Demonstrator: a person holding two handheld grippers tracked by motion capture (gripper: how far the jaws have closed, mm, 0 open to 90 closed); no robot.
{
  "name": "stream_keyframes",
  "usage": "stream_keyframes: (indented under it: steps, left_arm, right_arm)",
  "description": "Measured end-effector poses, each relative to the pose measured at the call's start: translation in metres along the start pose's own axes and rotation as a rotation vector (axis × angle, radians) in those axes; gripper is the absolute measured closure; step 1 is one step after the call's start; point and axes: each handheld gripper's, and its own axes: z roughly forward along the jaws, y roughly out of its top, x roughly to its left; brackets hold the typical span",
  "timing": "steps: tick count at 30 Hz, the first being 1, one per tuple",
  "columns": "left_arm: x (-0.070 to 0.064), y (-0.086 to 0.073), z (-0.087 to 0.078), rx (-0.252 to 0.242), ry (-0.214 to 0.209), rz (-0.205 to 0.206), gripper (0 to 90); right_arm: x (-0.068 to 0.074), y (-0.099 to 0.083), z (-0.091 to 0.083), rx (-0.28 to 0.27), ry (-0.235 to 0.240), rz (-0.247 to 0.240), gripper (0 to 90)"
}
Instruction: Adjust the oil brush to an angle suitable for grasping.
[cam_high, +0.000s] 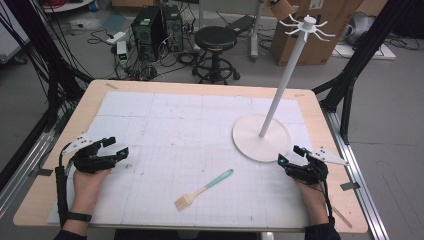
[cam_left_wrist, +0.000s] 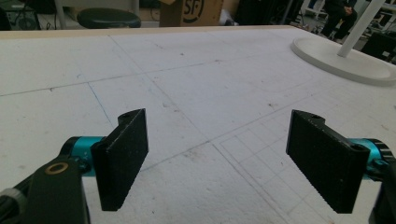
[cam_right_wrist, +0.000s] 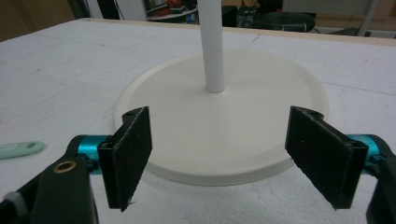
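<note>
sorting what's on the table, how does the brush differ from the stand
The brush lies flat on the table; the stand is upright, its pole rising from a round base. The brush is small, with a mint handle and tan bristles; the stand is tall and all white, with hooks at its top. The brush lies in the open between both claws; the stand's base sits just ahead of the right claw. Neither is held.

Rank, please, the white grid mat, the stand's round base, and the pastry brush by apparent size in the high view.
1. White grid mat, clearly largest.
2. Stand's round base.
3. Pastry brush, thinnest; its length looks close to the base's width, but it covers far less area.
</note>
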Motion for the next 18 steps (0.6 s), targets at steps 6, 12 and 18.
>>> stream_keyframes:
  steps: [6,12,18]
  left_arm:
    - [-0.0012,0.0002,0.0006,0.003,0.012,0.003,19.9]
    - [-0.0036,0.0016,0.0014,0.023,0.019,-0.019,18.5]
    - [-0.0070,0.0062,-0.0015,0.010,0.012,-0.029,17.4]
  right_arm:
    - [-0.0003,0.0000,0.0000,0.001,-0.002,-0.002,22.2]
    - [-0.0006,0.0001,-0.0001,0.003,-0.002,0.002,22.3]
    - [-0.0010,0.0002,-0.0001,0.006,0.002,0.013,22.5]
